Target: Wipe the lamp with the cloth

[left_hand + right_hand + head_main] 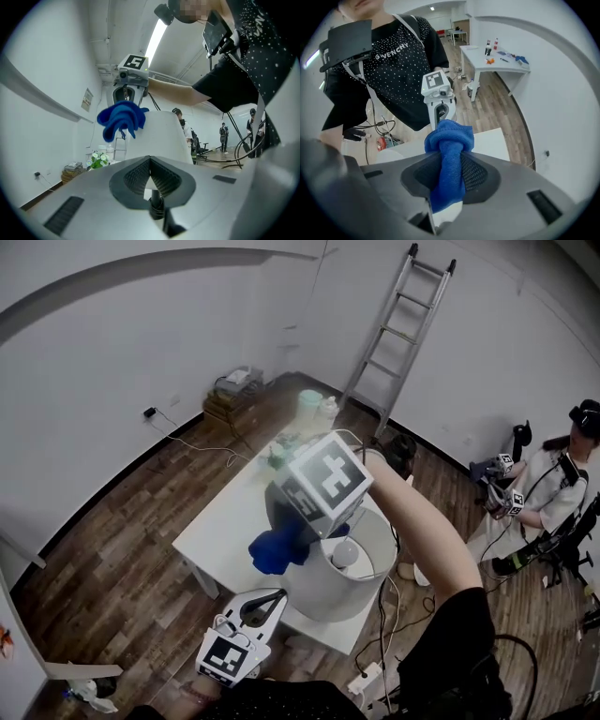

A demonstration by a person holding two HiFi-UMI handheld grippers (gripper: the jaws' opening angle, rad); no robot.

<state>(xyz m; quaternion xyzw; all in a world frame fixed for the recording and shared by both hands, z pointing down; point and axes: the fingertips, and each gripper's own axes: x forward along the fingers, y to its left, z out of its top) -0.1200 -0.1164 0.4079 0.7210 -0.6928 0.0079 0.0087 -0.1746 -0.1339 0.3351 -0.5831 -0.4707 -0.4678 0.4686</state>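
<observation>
Right gripper (298, 526) had its jaws clamped on the blue cloth (450, 138). A knotted wad bulged past the jaw tips and a tail hung back through the pads. The wad sat at the lamp's upper rim, on the side of the white shade (319, 592) away from the person, touching it or just beside it; the head view could not settle which.

Left gripper (150, 161) sat low against the lamp, below the shade. Its jaws were drawn in close around what looked like the thin dark stem (155, 205), bracing the lamp on the white table (225, 521).

The step in hand looked like the wipe of the shade's outer wall. To do it well:
- The bulging wad, not the hard jaw tips, should meet the shade, so the right gripper wanted tilting until the cloth led.
- Pressure should be light, since a thin shade would probably flex or dent.
- Strokes should follow the curve around the lamp, from rim downward.
- The cloth should stay outside the rim, clear of the bulb (345, 554) that showed inside the shade.
- The brace on the stem should hold firm, as a sideways push high on the shade could tip the lamp.
</observation>
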